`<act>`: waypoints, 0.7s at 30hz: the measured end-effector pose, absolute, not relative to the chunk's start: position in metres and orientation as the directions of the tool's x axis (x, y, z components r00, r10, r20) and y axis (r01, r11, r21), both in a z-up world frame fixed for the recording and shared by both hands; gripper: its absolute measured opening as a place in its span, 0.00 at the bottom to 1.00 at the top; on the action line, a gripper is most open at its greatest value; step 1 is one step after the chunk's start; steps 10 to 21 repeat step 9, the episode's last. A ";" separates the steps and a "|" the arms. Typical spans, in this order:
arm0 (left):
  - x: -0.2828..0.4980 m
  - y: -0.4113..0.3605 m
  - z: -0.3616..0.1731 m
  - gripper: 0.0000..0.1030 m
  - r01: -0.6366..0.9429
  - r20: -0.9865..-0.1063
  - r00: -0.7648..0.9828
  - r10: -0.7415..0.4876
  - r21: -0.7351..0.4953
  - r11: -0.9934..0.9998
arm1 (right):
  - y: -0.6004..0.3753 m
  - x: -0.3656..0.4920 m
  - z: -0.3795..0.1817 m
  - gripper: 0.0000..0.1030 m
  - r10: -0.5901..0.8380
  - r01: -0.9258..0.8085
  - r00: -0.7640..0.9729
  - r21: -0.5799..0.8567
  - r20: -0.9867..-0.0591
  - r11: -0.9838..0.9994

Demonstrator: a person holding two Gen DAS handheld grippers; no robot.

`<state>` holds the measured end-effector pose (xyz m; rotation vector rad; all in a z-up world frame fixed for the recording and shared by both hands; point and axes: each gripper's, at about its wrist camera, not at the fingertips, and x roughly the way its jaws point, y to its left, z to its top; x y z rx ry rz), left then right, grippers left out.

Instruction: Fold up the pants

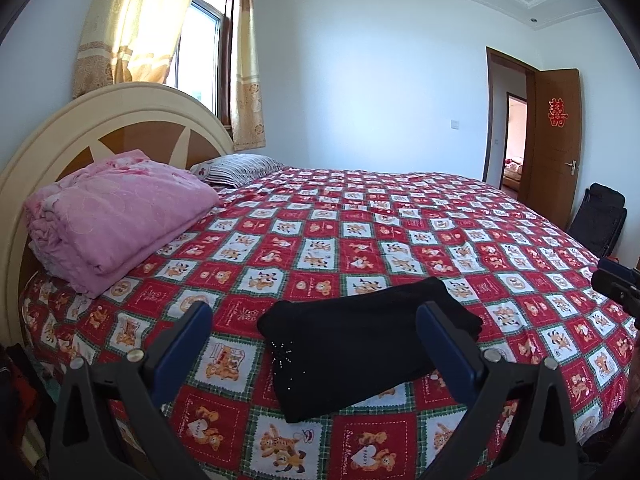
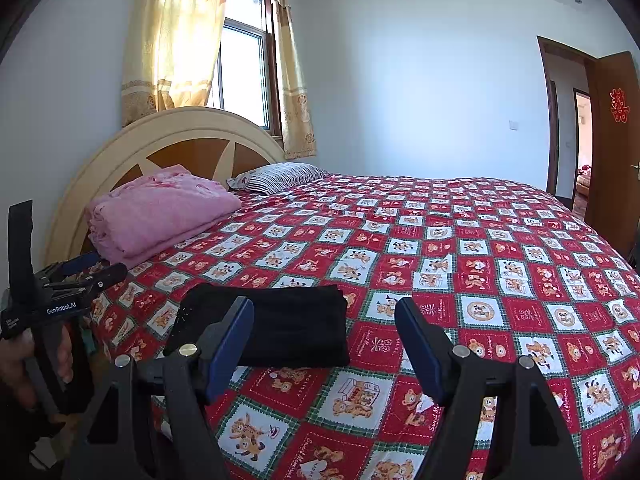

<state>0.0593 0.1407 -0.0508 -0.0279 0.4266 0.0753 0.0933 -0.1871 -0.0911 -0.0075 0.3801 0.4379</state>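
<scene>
The black pants (image 1: 360, 344) lie folded into a compact bundle on the red patchwork bedspread (image 1: 360, 240), near the bed's front edge. My left gripper (image 1: 314, 308) hovers over that edge, open. Its blue pads (image 1: 184, 344) stand wide on either side of the bundle and do not touch it. In the right wrist view the pants (image 2: 280, 324) sit left of centre. My right gripper (image 2: 324, 304) is open and holds nothing; its left finger (image 2: 228, 340) overlaps the bundle in the picture. A hand (image 2: 24, 364) holds the left gripper (image 2: 100, 266) at the far left.
A folded pink blanket (image 1: 120, 216) and a striped pillow (image 1: 240, 168) lie by the cream headboard (image 1: 80, 120). Curtains (image 1: 132, 20) frame the window behind it. A brown door (image 1: 556, 144) stands open at the far right, with a black bag (image 1: 600, 216) beside it.
</scene>
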 end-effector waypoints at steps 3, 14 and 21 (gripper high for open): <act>0.058 0.142 -0.053 1.00 -0.068 -0.411 0.910 0.054 -0.019 0.998 | -0.187 0.094 -0.092 0.72 0.412 -0.415 0.836 0.074 -0.363 0.907; 0.062 0.141 -0.058 1.00 -0.057 -0.422 0.905 0.049 -0.006 0.998 | -0.186 0.096 -0.096 0.72 0.412 -0.415 0.832 0.076 -0.371 0.906; 0.062 0.141 -0.058 1.00 -0.057 -0.422 0.905 0.049 -0.006 0.998 | -0.186 0.096 -0.096 0.72 0.412 -0.415 0.832 0.076 -0.371 0.906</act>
